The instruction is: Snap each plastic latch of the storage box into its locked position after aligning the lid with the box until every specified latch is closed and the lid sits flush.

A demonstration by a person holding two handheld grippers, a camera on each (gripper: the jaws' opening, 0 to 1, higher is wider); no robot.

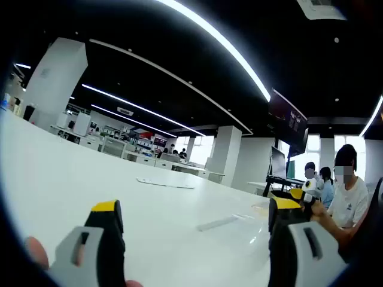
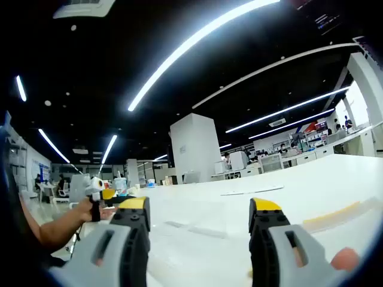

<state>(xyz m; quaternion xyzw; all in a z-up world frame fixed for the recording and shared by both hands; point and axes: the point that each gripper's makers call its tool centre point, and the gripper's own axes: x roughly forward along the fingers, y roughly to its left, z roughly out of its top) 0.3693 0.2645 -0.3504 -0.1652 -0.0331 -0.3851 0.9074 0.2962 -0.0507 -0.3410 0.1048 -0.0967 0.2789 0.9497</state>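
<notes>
My left gripper [image 1: 196,210] is open over a white table [image 1: 90,179], its yellow-tipped jaws wide apart with nothing between them. A thin clear strip [image 1: 218,223] lies flat on the table just ahead of it, and a faint translucent shape [image 1: 261,209] sits by the right jaw. My right gripper [image 2: 200,208] is also open and empty above the same table [image 2: 311,179]. A pale yellowish edge [image 2: 335,215] runs along the table to its right. What it belongs to I cannot tell.
A person in a white shirt [image 1: 350,200] sits across the table holding a white and yellow device [image 1: 308,188], and the arm [image 2: 57,230] and device [image 2: 94,191] appear again. A flat sheet [image 1: 164,183] lies farther out. Desks and pillars stand behind.
</notes>
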